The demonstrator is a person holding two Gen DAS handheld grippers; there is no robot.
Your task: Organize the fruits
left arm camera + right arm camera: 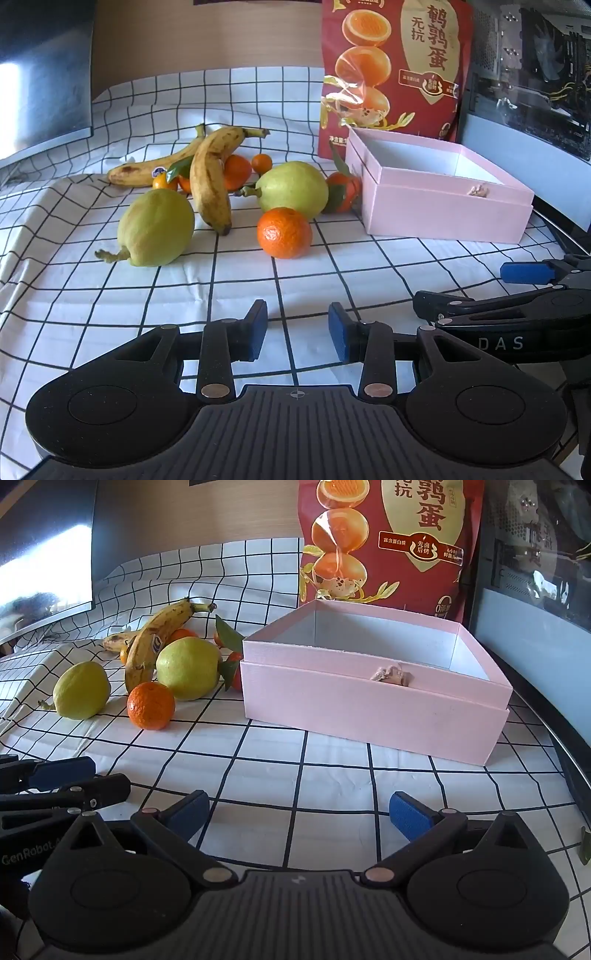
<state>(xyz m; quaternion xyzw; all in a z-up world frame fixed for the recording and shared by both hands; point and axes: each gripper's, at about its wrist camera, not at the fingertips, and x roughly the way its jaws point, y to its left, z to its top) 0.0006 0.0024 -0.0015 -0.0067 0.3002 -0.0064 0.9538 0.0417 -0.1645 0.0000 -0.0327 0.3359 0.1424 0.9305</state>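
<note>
A pile of fruit lies on the checked cloth: two spotted bananas (212, 177), two green pears (157, 227) (293, 188), a big mandarin (284, 232) in front and smaller leafy mandarins (236, 171) behind. To their right stands an open pink box (443, 210) (369, 709), holding only a small brown scrap (393, 675). My left gripper (297, 328) hovers over bare cloth in front of the fruit, jaws partly apart with nothing between them. My right gripper (299, 812) is open wide, short of the box. In the right wrist view the mandarin (150, 706) lies far left.
A tall red snack bag (395, 70) leans behind the box. A dark monitor (40, 74) stands at the back left and a computer case (535, 74) at the right. The cloth (332, 280) rumples upward behind the fruit.
</note>
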